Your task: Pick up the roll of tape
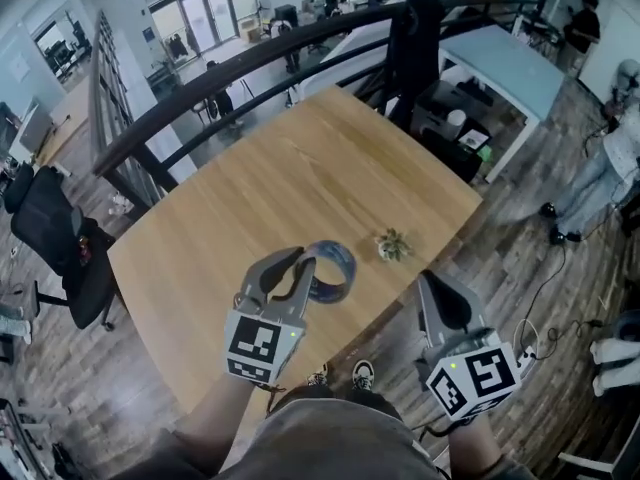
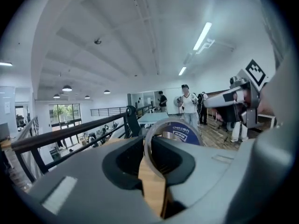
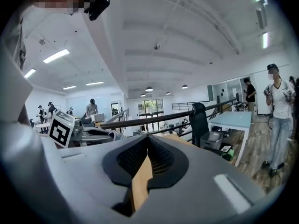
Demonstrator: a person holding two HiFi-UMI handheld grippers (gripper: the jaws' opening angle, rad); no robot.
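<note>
Your left claw (image 1: 298,260) is clamped on the roll of tape (image 1: 335,271), the two jaws pinching the wall of the ring so that one sits inside the hoop and the other outside. In the left gripper view the roll of tape (image 2: 174,130) stands up on edge just past the left claw (image 2: 150,146), with its blue printed inner face turned toward the right of the picture and the thin clear band curving down into the jaws. The roll is off the wooden desk (image 1: 300,168), held in the air over the near edge. Your right claw (image 1: 428,282) is beside it, well apart from the tape. In the right gripper view the right claw (image 3: 145,146) has its jaws together at the tips with nothing between them, and only a sliver of desk shows through the gap below. On the desk, between your two claws and a little farther out, lies a small green-and-tan clump (image 1: 392,245). A black railing (image 1: 250,68) runs behind the far edge of the desk.
</note>
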